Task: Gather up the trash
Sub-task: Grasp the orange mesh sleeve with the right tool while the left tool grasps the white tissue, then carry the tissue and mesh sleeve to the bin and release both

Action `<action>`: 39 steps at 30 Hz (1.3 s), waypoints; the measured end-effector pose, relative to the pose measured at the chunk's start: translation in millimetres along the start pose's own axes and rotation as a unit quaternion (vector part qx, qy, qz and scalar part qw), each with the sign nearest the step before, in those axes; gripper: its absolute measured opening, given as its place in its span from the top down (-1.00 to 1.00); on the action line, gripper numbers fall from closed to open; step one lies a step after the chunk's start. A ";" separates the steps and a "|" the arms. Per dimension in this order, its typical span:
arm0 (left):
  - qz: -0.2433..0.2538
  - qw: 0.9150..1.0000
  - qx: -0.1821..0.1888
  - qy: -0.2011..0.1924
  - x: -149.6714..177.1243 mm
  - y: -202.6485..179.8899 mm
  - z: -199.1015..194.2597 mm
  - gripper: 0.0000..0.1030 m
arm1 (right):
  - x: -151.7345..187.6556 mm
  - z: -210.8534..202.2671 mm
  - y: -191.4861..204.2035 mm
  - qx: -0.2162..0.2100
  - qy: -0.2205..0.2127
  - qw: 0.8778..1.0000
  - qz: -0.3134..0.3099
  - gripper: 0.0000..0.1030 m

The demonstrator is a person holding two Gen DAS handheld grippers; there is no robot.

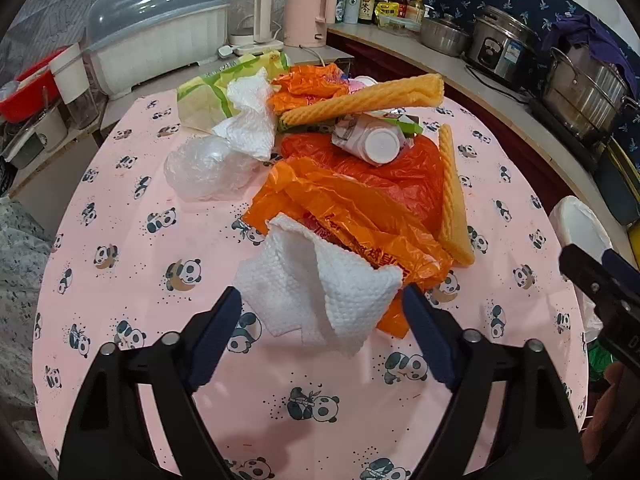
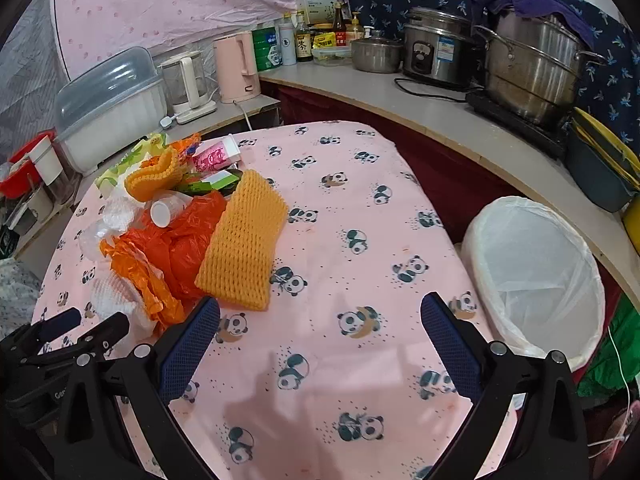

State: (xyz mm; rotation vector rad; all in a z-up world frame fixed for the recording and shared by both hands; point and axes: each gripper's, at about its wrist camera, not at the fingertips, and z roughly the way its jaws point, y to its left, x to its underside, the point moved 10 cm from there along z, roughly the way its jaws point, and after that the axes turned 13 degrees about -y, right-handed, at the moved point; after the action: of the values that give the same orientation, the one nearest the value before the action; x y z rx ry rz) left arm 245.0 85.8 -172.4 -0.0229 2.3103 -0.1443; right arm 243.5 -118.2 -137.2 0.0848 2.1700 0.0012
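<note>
Landmark: the orange plastic bag [image 1: 352, 216] at the middle of the trash heap on the panda tablecloth [image 1: 132, 240].

Left gripper [image 1: 322, 300]: jaws spread, straddling the white paper towel [image 1: 316, 284] that lies on the bag's near edge. Pads are not yet pressing it; nothing is held. The tilt down toward the towel suggests it is the first pick.

Right gripper [image 2: 320, 316]: jaws spread wide, empty, over bare cloth to the right of the bag. Probably waiting its turn near the yellow foam net [image 2: 240, 240], which leans on the bag's right side.

Behind the bag: small white bottle [image 1: 380, 146], a second foam net [image 1: 360, 100], clear film [image 1: 204, 168].

Lined bin [image 2: 536, 272] stands beyond the table edge, well right of the bag, within reach for drops.
</note>
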 end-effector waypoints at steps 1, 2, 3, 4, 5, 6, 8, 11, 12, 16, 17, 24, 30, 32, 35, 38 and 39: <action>-0.004 1.000 0.008 0.007 2.0 0.0 3.3 -0.31 | 0.4 7.8 5.5 -0.005 0.004 1.000 0.002 -0.87; -0.007 1.000 0.014 0.014 3.5 -0.1 6.3 -0.20 | 0.2 14.3 10.1 -0.011 0.007 1.000 0.005 -0.87; -0.009 1.000 0.022 0.019 5.0 -0.7 8.6 -0.12 | 0.6 21.7 14.7 -0.017 0.011 1.000 0.010 -0.87; -0.009 0.999 0.029 0.023 6.6 -1.9 10.2 0.07 | 0.7 28.4 19.0 -0.022 0.016 1.000 0.015 -0.85; -0.007 0.999 0.034 0.027 8.0 -3.1 11.7 0.24 | 1.4 35.8 23.8 -0.029 0.020 0.999 0.020 -0.81; -0.008 0.999 0.041 0.031 9.2 -4.2 12.8 0.32 | 2.4 42.8 28.4 -0.036 0.027 0.999 0.024 -0.72; -0.012 0.998 0.052 0.040 12.2 -5.8 14.3 0.56 | 4.1 55.4 37.2 -0.050 0.037 0.997 0.034 -0.66; -0.014 0.997 0.055 0.044 14.0 -5.5 14.9 0.75 | 6.3 72.3 47.2 -0.067 0.051 0.995 0.049 -0.56; -0.013 0.997 0.056 0.044 14.5 -5.7 14.5 0.76 | 7.4 77.1 50.3 -0.072 0.055 0.995 0.052 -0.56; -0.009 0.998 0.054 0.042 13.9 -5.9 11.9 0.80 | 15.4 92.4 59.0 -0.087 0.074 0.992 0.063 -0.19; -0.006 0.998 0.052 0.040 13.3 -5.8 10.6 0.81 | 18.7 95.7 60.7 -0.091 0.080 0.990 0.065 -0.09; 0.009 0.999 0.043 0.024 6.5 -8.4 -6.1 0.84 | 22.6 77.1 53.0 -0.094 0.079 0.990 0.068 0.74; 0.036 0.998 0.052 0.003 -3.2 -31.5 -28.7 0.86 | 10.8 33.7 14.0 -0.059 0.043 0.995 0.072 0.77; 0.048 0.997 0.059 -0.005 -7.5 -45.6 -37.5 0.86 | 5.2 18.6 -3.1 -0.047 0.030 0.995 0.079 0.77; 0.070 0.995 0.072 -0.022 -16.0 -72.6 -50.5 0.86 | -4.6 -4.7 -31.5 -0.027 0.007 0.996 0.089 0.77; 0.090 0.991 0.088 -0.039 -23.0 -105.1 -63.2 0.86 | -13.4 -26.8 -61.8 -0.007 -0.015 0.995 0.097 0.77; 0.098 0.990 0.096 -0.044 -25.1 -117.7 -67.4 0.86 | -16.1 -32.9 -71.8 0.000 -0.022 0.995 0.101 0.77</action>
State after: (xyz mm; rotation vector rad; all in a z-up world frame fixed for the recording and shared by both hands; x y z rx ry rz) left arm 209.0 -23.1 -95.6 0.2886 2.1867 -0.2602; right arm 221.0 -189.8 -107.7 0.3004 2.1097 0.1132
